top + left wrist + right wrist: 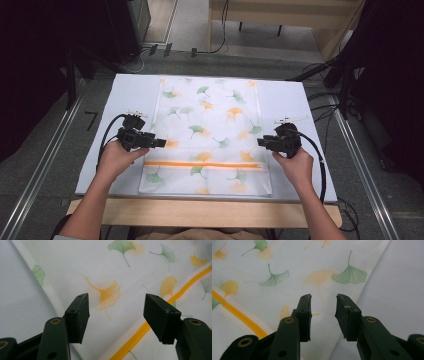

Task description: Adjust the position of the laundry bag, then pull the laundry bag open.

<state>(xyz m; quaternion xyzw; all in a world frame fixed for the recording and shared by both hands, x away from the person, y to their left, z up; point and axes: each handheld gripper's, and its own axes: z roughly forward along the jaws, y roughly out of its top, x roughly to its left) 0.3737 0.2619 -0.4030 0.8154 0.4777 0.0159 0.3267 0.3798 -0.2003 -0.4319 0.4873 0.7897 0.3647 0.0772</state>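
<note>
A white mesh bag (207, 135) printed with green and orange ginkgo leaves lies flat on the white table (295, 97). An orange zipper (202, 164) runs across it near the front edge. My left gripper (161, 143) hovers at the bag's left edge, jaws wide open over an orange leaf (107, 293), with the zipper (140, 332) running below them. At the bag's right edge my right gripper (261, 142) stands open with a narrower gap above the bag's border (342, 312). Nothing is between either pair of jaws.
The table's wooden front edge (200, 212) is near the person. Metal rails (45, 160) run along both sides on the floor. Cables (325, 170) trail from each gripper. Bare white tabletop (130, 92) lies left and right of the bag.
</note>
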